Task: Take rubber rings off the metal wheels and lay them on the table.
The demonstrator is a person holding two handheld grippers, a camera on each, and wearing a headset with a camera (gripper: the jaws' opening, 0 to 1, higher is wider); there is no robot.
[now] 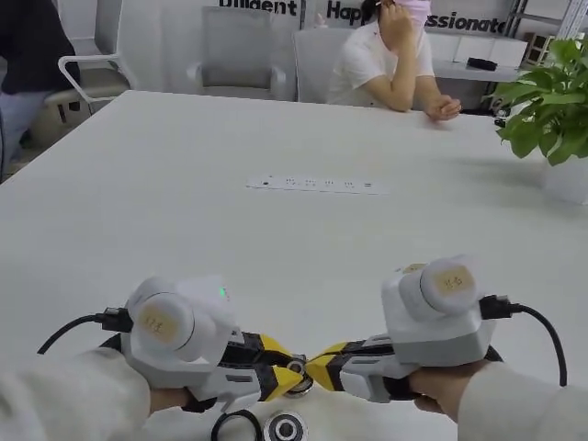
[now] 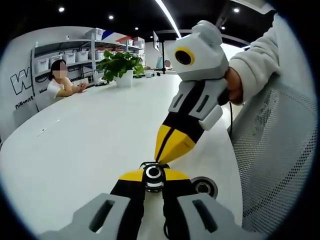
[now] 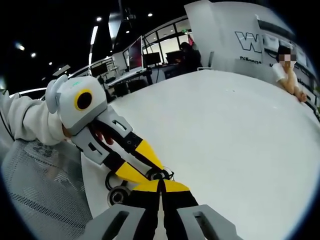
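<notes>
A small metal wheel (image 1: 298, 381) with a black rubber ring on it sits between the yellow jaws of my left gripper (image 1: 292, 375), just above the table's near edge. My right gripper (image 1: 312, 366) meets it tip to tip from the right. In the left gripper view the wheel (image 2: 153, 172) is clamped in my left gripper (image 2: 153, 176), and the right gripper (image 2: 161, 159) is shut on the ring's upper edge. A bare metal wheel (image 1: 285, 427) and a loose rubber ring (image 1: 234, 427) lie on the table below the left gripper. The right gripper view shows that wheel (image 3: 118, 196) too.
The white table (image 1: 184, 211) stretches far ahead. A flush power strip (image 1: 315, 185) sits in its middle. A potted plant (image 1: 549, 101) stands at the far right. A person (image 1: 386, 64) sits at the far side, with chairs (image 1: 237, 50) behind.
</notes>
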